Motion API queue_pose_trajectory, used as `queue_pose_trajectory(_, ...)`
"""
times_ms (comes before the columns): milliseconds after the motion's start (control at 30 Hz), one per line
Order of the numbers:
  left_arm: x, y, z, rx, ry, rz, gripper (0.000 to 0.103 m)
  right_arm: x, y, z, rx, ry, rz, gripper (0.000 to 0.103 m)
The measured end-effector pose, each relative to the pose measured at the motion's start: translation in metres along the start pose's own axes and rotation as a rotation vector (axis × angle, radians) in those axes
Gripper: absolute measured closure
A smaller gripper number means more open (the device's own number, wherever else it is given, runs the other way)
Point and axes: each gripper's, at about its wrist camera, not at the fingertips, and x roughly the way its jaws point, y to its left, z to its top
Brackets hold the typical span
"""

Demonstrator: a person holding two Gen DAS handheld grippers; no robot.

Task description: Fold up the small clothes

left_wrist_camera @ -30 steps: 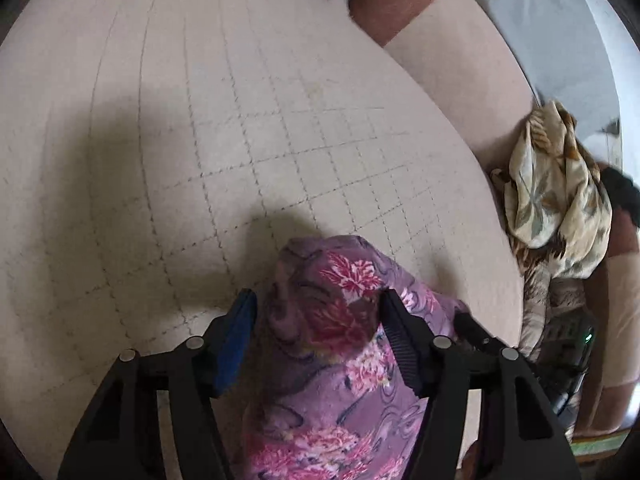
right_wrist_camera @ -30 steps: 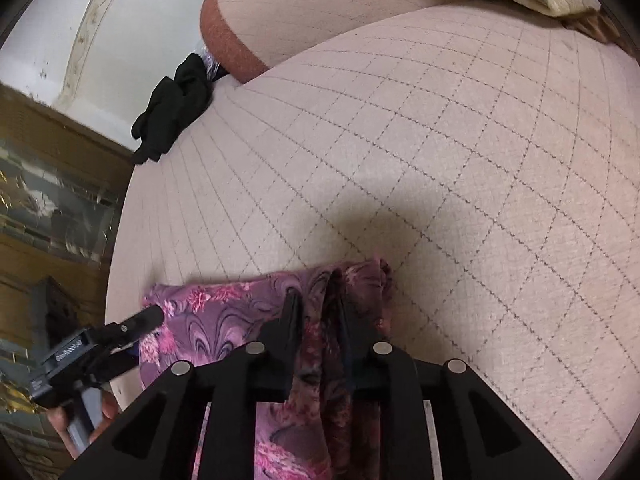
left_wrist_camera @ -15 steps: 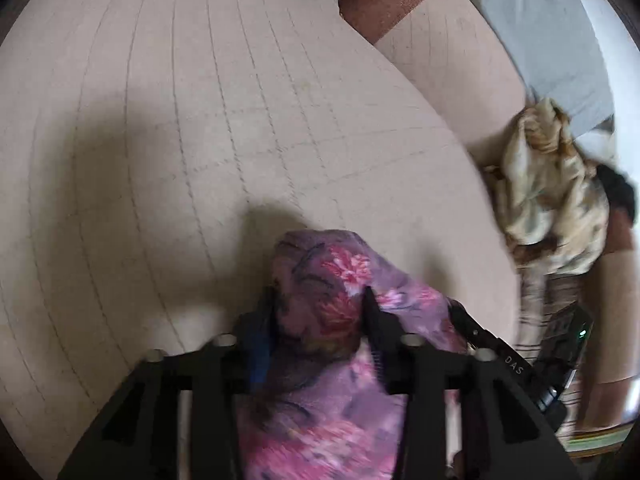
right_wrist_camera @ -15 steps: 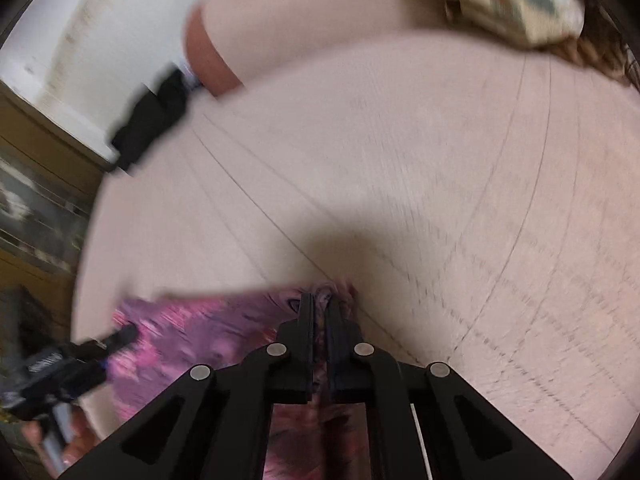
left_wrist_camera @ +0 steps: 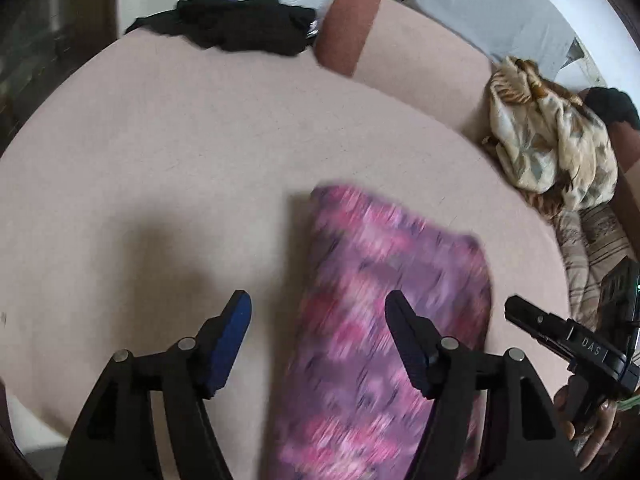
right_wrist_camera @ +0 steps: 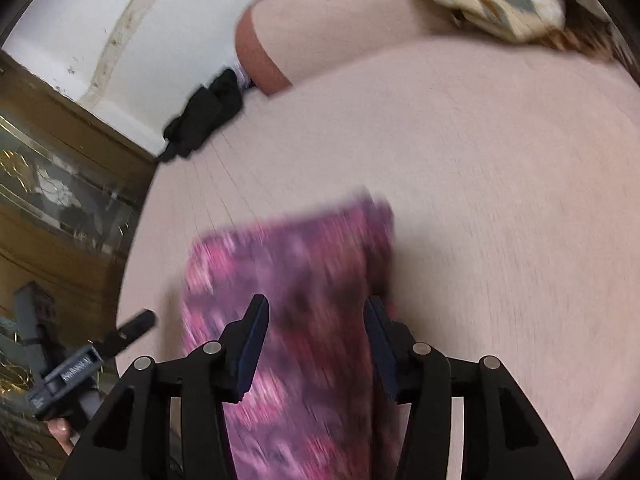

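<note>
Now that both pairs of jaws have just been opening, the purple floral cloth (left_wrist_camera: 384,320) isn't pinched by anything anymore, whereas a second ago each gripper was clamped on a bunched edge of it. The left gripper (left_wrist_camera: 318,322) stands spread, its right finger over the cloth and its left finger over bare bedding, with nothing pressed between the pads. The right gripper (right_wrist_camera: 316,332) is spread too; the cloth runs under and between its fingers but the pads look clear of it. Both views show more of the bed than before, so it looks like the hands pulled back and up after letting go. The cloth now lies as a long, fairly flat strip just ahead of and below both tools on the pale quilted bed cover (left_wrist_camera: 180,152), so I'd guess one fold just got laid down and released. It's all motion-blurred, so I can't tell how neat the edges are. Further out there's a black garment (left_wrist_camera: 236,32) at the far edge and a beige patterned cloth (left_wrist_camera: 552,148) bunched off to the right, probably waiting their turn.
</note>
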Motion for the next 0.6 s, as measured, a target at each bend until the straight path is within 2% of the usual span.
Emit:
queue_pose_trajectory(100, 0.017, 0.011, -0.027, -0.006, 0.045, 0.043, 0.035, 0.014, -0.015, -0.024, 0.026, 0.054, -0.041, 0.053)
queue_pose_trajectory(133, 0.025, 0.013, -0.029, -0.011, 0.063, 0.045, 0.035, 0.017, -0.019, -0.025, 0.021, 0.057, -0.053, 0.064)
queue_pose_trajectory(167, 0.032, 0.014, -0.031, -0.017, 0.074, 0.038, 0.038, 0.021, -0.020, -0.025, 0.014, 0.061, -0.057, 0.084)
queue_pose_trajectory(200, 0.037, 0.015, -0.032, -0.022, 0.084, 0.035, 0.040, 0.024, -0.021, -0.024, 0.008, 0.057, -0.077, 0.096)
queue_pose_trajectory(300, 0.033, 0.014, -0.036, -0.032, 0.093, -0.017, 0.041, 0.016, -0.020, -0.024, 0.007, 0.018, -0.081, 0.098)
queue_pose_trajectory(367, 0.026, 0.011, -0.044, -0.024, 0.073, -0.066, 0.040, 0.012, -0.018, -0.031, -0.033, -0.001, -0.146, 0.098)
queue_pose_trajectory(400, 0.025, 0.009, -0.049, -0.015, 0.072, -0.058, 0.040, 0.013, -0.021, -0.034, -0.042, 0.010, -0.168, 0.098)
queue_pose_trajectory(500, 0.026, 0.005, -0.062, 0.038, 0.077, 0.036, 0.040, 0.024, -0.026, -0.043, -0.038, 0.051, -0.186, 0.091)
queue_pose_trajectory(533, 0.019, 0.004, -0.067, 0.055, 0.060, 0.052, 0.039, 0.020, -0.022, -0.045, -0.046, 0.047, -0.202, 0.078)
queue_pose_trajectory(567, 0.012, 0.004, -0.072, 0.064, 0.046, 0.056, 0.036, 0.011, -0.018, -0.050, -0.054, 0.035, -0.210, 0.053)
queue_pose_trajectory(600, 0.005, 0.006, -0.076, 0.066, 0.039, 0.060, 0.031, 0.001, -0.014, -0.057, -0.056, 0.020, -0.193, 0.040)
